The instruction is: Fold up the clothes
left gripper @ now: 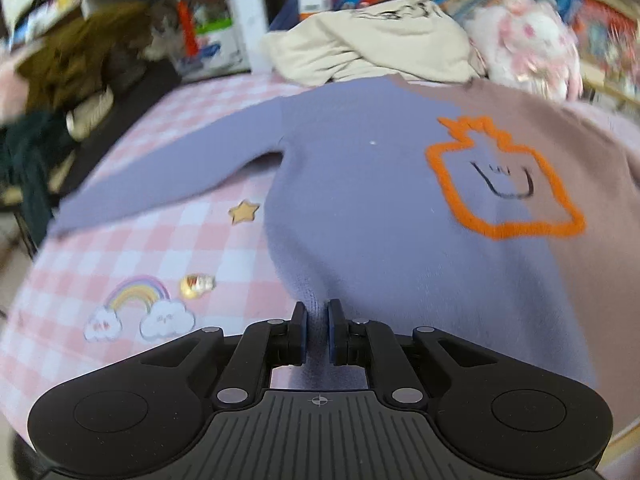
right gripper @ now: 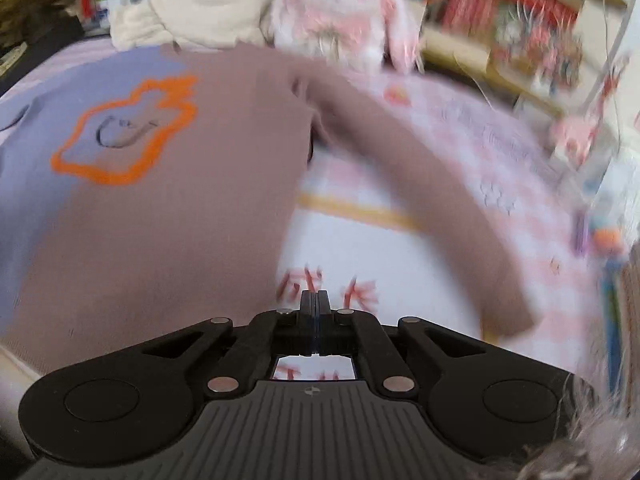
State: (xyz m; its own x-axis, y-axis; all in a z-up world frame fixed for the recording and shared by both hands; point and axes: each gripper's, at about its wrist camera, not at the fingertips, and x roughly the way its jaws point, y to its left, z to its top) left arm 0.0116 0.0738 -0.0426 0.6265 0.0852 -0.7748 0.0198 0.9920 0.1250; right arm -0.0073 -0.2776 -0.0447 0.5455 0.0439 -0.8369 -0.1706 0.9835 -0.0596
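Lilac and mauve knit makes up the two-tone sweater (left gripper: 380,200), which lies spread face up on the pink checked bedsheet (left gripper: 160,248), both sleeves out to the sides, the orange outlined figure (left gripper: 504,184) on the chest. At 6 o'clock of the left wrist view, the left gripper (left gripper: 317,334) pinches a ridge of the lilac hem between its blue pads. The risk here is judged to be that the thin pinch slips, or that pulling on one corner alone drags the body askew, because the soft knit stretches.

Farther right, in the right wrist view, the right gripper (right gripper: 316,320) has its fingers pressed together on nothing, just beside the mauve edge of the sweater at about 9 o'clock. The mauve sleeve (right gripper: 420,200) runs toward 4 o'clock. Both grippers sit low, pointing forward over the bed toward the cream garment (left gripper: 372,44) and the plush toy (right gripper: 340,12). Strong blur on the right suggests quick motion.
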